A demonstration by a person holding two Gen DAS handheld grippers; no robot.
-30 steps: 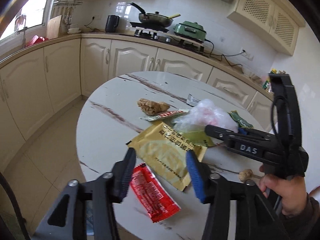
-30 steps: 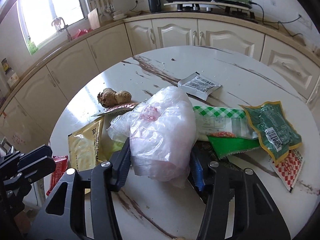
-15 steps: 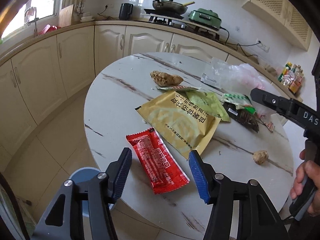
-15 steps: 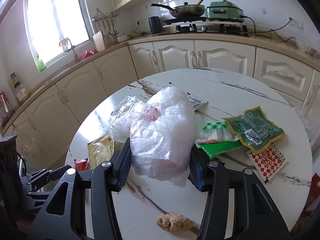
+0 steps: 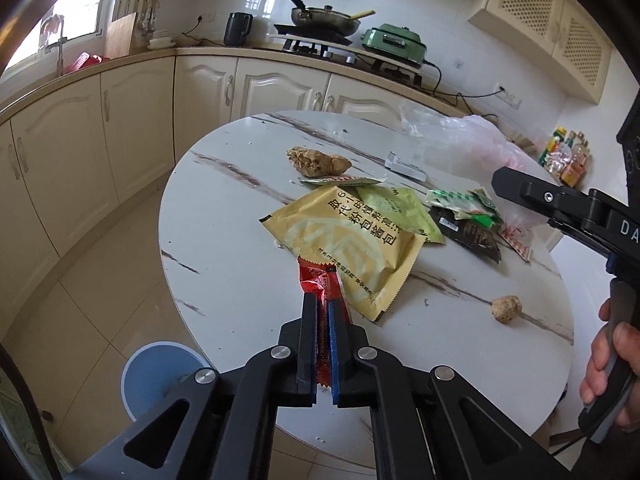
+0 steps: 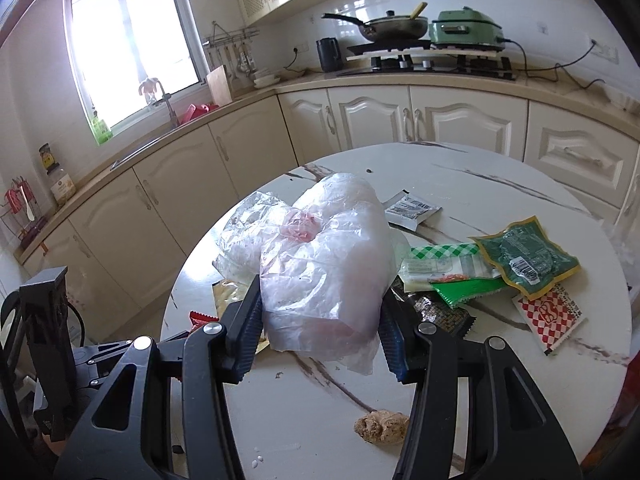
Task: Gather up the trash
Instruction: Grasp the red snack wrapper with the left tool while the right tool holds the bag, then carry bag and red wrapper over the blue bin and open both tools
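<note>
left wrist view, left gripper [image 5: 323, 312] clamping red wrapper [image 5: 320, 282], above table [image 5: 224, 248]

The round marble table [image 5: 224, 248] lay beneath the left tongs [image 5: 322, 300]. Far ahead of them, cream cabinets [image 5: 208, 84] carried a black kettle [image 5: 237, 34], a wok [image 5: 324, 16] on the stove, and a green cooker [image 5: 394, 42]. Up and left of the right tongs [image 6: 320, 292], a bright window [image 6: 128, 48] stood behind a tap [image 6: 160, 96], with a cutting board [image 6: 219, 86] to its right.
</note>
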